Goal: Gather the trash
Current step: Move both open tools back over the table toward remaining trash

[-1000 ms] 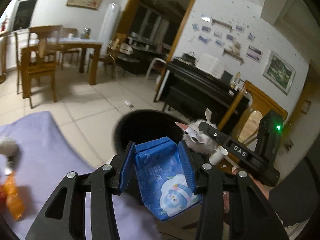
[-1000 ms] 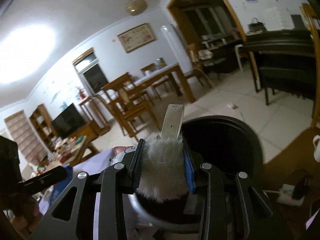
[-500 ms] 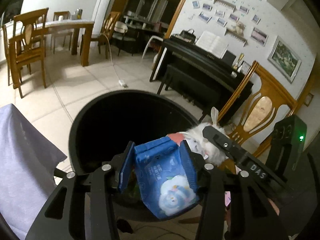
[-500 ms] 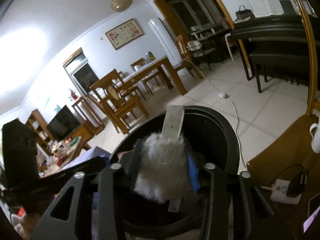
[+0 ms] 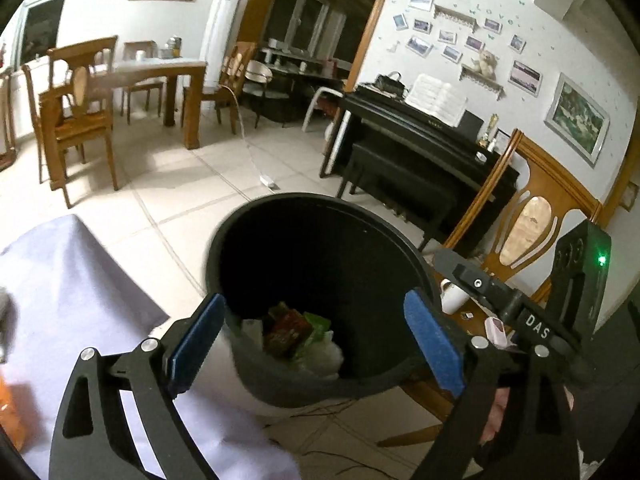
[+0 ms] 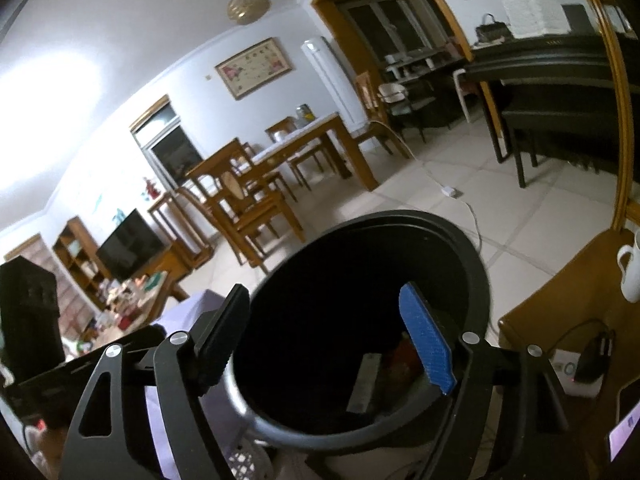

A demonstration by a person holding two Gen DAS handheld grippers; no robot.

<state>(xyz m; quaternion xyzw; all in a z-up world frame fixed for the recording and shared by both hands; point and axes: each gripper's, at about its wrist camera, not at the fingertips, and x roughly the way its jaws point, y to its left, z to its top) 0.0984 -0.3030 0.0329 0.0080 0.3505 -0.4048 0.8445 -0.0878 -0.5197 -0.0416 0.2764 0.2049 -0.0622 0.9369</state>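
Note:
A round black trash bin (image 5: 404, 260) stands on the floor, and it also shows in the right wrist view (image 6: 476, 264). Wrappers and crumpled trash (image 5: 298, 334) lie in its bottom. My left gripper (image 5: 314, 344) is open and empty above the bin's near rim. My right gripper (image 6: 334, 344) is open and empty above the bin too, and its body shows at the right of the left wrist view (image 5: 520, 312). A grey strip of trash (image 6: 364, 384) lies inside the bin.
A purple cloth (image 5: 60, 280) covers the surface to the left, with an orange item (image 5: 8, 412) at its edge. A wooden chair (image 5: 532, 216) and a black piano (image 5: 420, 136) stand to the right. A white mug (image 6: 632, 272) sits on a wooden surface. A dining table (image 5: 160, 80) stands far back.
Both grippers have opened over the bin. The blue packet has left the left gripper and the furry white item has left the right one; both are out of the jaws.

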